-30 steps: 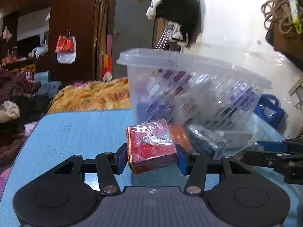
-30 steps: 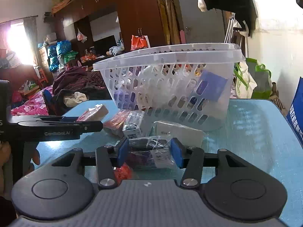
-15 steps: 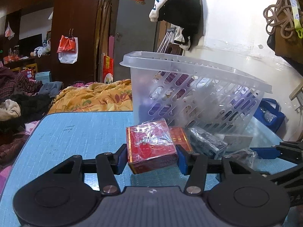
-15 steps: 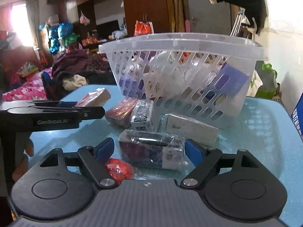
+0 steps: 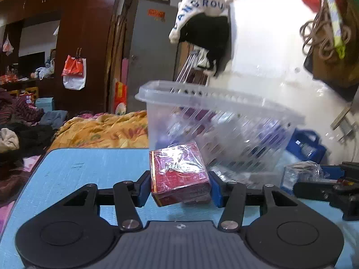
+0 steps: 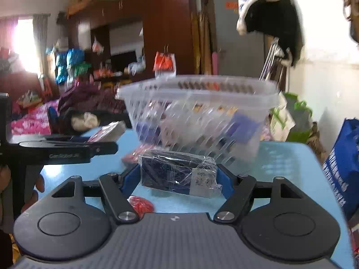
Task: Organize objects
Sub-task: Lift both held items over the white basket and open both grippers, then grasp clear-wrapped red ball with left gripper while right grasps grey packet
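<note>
Both tools are loaded! The left tool (image 5: 179, 185) clamps a red box (image 5: 179, 172) just in front of the basket (image 5: 224, 123). The right tool (image 6: 177, 177), its jaws just closing, pinches a dark wrapped pack (image 6: 177, 172) before the basket. Some items already sit inside; a red scrap (image 6: 141, 203) and others wait on the bench (image 6: 291, 168).

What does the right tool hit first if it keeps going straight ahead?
Most likely the clear basket, whose slotted wall stands directly beyond the wrapped dark box held in the right tool. The gap is hard to judge through blur.
</note>
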### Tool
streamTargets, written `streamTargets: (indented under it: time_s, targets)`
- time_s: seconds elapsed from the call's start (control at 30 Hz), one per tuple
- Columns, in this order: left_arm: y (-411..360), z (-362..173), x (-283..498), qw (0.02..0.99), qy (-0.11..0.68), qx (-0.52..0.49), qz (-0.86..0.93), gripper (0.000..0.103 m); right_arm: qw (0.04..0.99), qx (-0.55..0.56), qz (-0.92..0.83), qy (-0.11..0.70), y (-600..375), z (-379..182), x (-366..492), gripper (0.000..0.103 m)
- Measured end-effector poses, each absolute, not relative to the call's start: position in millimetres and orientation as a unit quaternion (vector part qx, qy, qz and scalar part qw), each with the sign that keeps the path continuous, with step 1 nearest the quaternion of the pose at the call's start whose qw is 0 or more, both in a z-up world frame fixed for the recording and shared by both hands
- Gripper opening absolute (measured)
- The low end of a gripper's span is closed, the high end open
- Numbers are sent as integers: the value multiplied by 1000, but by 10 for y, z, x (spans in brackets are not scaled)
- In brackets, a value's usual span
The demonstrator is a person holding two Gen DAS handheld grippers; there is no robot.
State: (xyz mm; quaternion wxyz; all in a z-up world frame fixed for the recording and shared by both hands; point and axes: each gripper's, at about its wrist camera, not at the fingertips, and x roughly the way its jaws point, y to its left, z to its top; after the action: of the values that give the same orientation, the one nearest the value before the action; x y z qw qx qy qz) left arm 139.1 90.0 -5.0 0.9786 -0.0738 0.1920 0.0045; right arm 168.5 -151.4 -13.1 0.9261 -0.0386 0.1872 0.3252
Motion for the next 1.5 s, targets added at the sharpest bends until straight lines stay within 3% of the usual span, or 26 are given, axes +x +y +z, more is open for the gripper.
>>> streamTargets:
  time_s: [0.27, 0.57, 0.8, 1.03, 1.07, 1.1, 1.13, 1.17, 1.3, 1.5]
  targets:
    - [669, 127, 1094, 989, 130, -70, -20, 56, 934, -33, 337, 117, -1678, 93, 1555, 74]
    - [530, 791, 1399, 992, 97, -65, -41, 56, 943, -51, 329, 6, -1555, 600, 1814, 74]
    - [512, 1141, 2140, 986, 139, -91, -25, 56, 952, -51, 299, 40, -1292, 863, 2585, 74]
    - [647, 989, 2749, 974, 195, -116, 10, 56, 950, -66, 290, 95, -1133, 678, 3049, 76]
    - [701, 948, 2825, 972, 201, -125, 13, 59, 951, -64, 287, 96, -1124, 647, 3077, 79]
    - [757, 915, 2874, 970, 206, -131, 13, 72, 952, -59, 286, 92, -1150, 614, 3063, 83]
    - [812, 875, 2916, 968, 209, -141, 16, 81, 954, -54, 281, 84, -1165, 583, 3024, 96]
    - [864, 837, 2942, 965, 212, -150, 23, 87, 957, -54, 275, 77, -1180, 559, 2977, 103]
    - [869, 828, 2734, 974, 188, -123, 35, 88, 956, -55, 280, 65, -1311, 529, 2769, 103]
    - [629, 662, 1877, 980, 190, -59, 4, 89, 944, 46, 310, 101, -1832, 407, 2321, 103]
